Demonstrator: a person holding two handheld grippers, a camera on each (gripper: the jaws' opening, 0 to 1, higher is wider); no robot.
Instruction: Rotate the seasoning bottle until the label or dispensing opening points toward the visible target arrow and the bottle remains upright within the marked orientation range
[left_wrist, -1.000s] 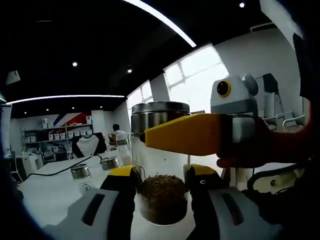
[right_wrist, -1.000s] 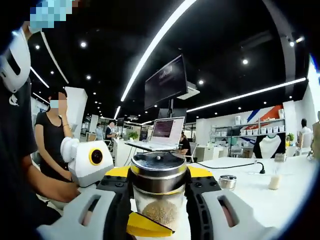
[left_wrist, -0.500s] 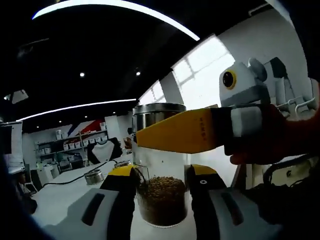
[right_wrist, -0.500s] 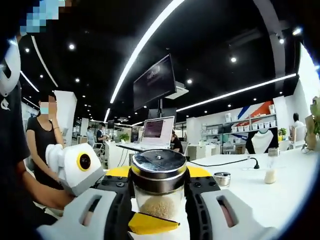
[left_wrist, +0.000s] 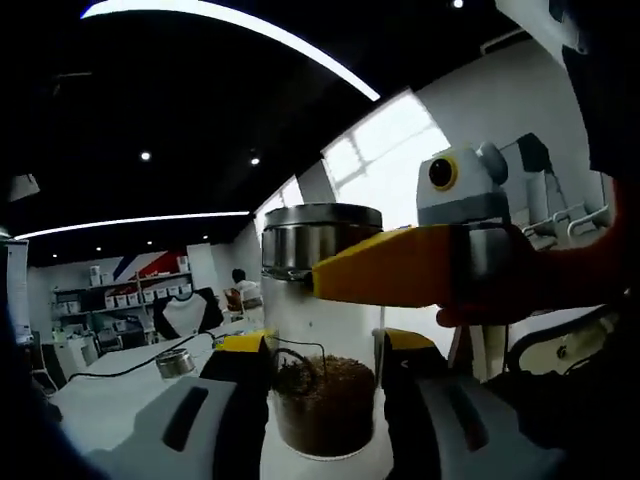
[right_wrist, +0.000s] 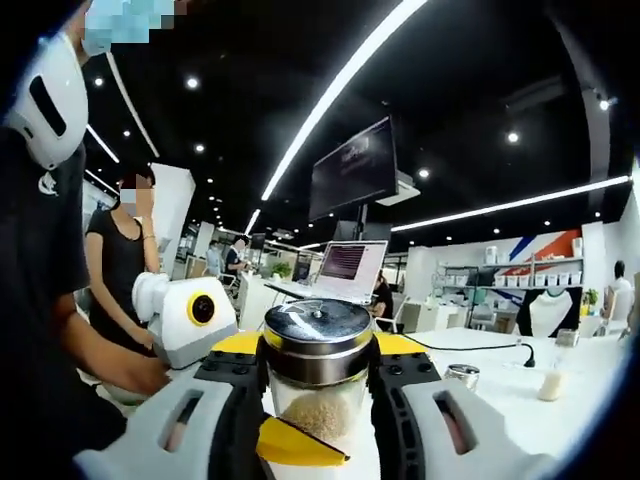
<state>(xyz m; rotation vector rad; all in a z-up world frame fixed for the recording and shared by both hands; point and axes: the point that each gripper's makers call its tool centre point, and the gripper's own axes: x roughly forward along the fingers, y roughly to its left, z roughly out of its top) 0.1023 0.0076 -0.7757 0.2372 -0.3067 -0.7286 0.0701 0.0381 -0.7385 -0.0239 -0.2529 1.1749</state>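
A glass seasoning bottle (left_wrist: 322, 400) with a steel lid (left_wrist: 320, 238) stands upright and close in the left gripper view, brown grains filling its lower part. My left gripper (left_wrist: 322, 365) is shut on its lower body, yellow pads on either side. From the right, the right gripper's yellow jaw (left_wrist: 390, 278) crosses just below the lid. In the right gripper view the same bottle (right_wrist: 318, 412) sits between the jaws of my right gripper (right_wrist: 318, 368), which is shut at its lid (right_wrist: 318, 338). The left gripper's yellow jaw tip (right_wrist: 297, 445) shows beneath.
A white table (left_wrist: 110, 400) carries a small lidded jar (left_wrist: 175, 362) and a black cable. In the right gripper view, a small jar (right_wrist: 462, 374) and a slim bottle (right_wrist: 548, 385) stand on the table at right. An open laptop (right_wrist: 345, 270) is behind, and a person (right_wrist: 118, 270) stands at left.
Both views have shifted and tilted a little with the hands. The bottle stays upright in both grippers' hold, and I see no clear turn of it.
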